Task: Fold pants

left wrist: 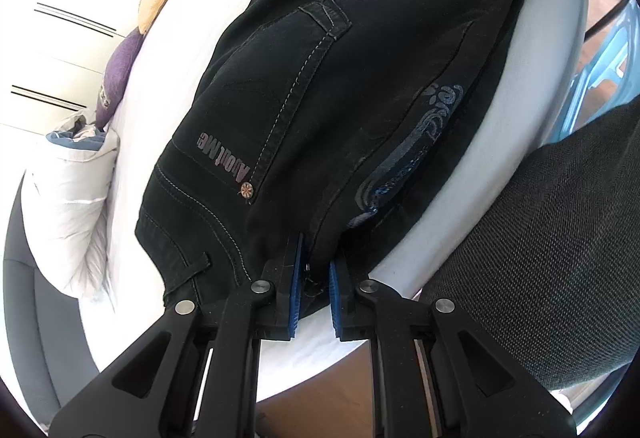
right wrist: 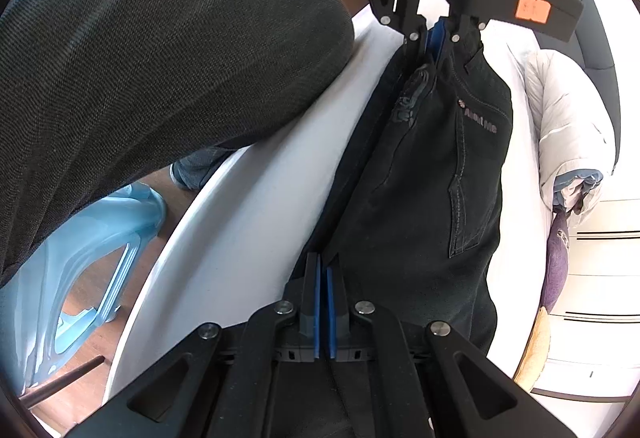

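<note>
My left gripper (left wrist: 313,270) pinches the pants (left wrist: 320,98), angled steeply down. My right gripper (right wrist: 323,278) looks clamped on the same cloth, pads nearly meeting.

Bright even daylight, sharp focus, strong fisheye warping, dark vignetted corners

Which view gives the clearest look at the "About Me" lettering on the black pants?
The left wrist view: the "About Me" lettering on the black pants is close, large and sharp beside a stitched seam. In the right wrist view the lettering sits farther off, smaller and fainter, though it can be read.
</note>
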A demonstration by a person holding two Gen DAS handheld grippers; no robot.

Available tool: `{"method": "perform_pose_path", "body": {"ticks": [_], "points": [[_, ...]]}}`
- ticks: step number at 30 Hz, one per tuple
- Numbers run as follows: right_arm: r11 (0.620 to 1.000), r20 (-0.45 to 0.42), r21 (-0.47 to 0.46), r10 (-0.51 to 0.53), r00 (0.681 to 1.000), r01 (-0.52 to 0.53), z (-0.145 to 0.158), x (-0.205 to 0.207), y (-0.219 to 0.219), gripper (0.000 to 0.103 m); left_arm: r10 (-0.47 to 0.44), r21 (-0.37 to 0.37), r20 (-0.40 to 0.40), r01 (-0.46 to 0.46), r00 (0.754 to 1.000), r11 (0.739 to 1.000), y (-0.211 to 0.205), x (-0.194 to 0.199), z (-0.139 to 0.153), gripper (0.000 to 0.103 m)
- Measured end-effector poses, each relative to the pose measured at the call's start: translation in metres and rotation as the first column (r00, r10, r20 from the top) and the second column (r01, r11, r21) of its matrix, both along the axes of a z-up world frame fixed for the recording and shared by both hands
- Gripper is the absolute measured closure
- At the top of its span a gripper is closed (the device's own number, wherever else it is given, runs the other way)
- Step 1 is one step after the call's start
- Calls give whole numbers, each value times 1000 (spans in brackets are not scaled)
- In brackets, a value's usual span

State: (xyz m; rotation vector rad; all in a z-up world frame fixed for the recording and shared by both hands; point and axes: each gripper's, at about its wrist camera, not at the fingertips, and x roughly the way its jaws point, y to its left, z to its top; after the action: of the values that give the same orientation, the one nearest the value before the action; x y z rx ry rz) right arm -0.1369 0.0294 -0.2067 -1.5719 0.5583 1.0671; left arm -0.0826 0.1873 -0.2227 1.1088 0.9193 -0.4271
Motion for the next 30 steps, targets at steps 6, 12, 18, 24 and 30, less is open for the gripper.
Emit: {"method": "perform_pose_path", "body": {"ticks": [6,12,18,24,30], "points": [[1000,37,9,-18,999,18,-8,-2,-1,96,84,51,-26,-83,996,995,10,-4,6,44],[994,44,69,-92,995,89,-7,3,-2,94,155,11,29,-155,988,988,22,-8,48,17],[956,-6,210,-207,978,204,17,7,-11,29,264,-232,83,-239,961,943,-17,27,96,17],[780,-263,368,-435,861,507,54,18,-57,29,371,-481,-14,-332,929,812,-66,94,91,17],[263,-634,386,-620,462,884,95,84,-166,29,440,-424,-300,-531,846,733,-90,139,11,14]]}}
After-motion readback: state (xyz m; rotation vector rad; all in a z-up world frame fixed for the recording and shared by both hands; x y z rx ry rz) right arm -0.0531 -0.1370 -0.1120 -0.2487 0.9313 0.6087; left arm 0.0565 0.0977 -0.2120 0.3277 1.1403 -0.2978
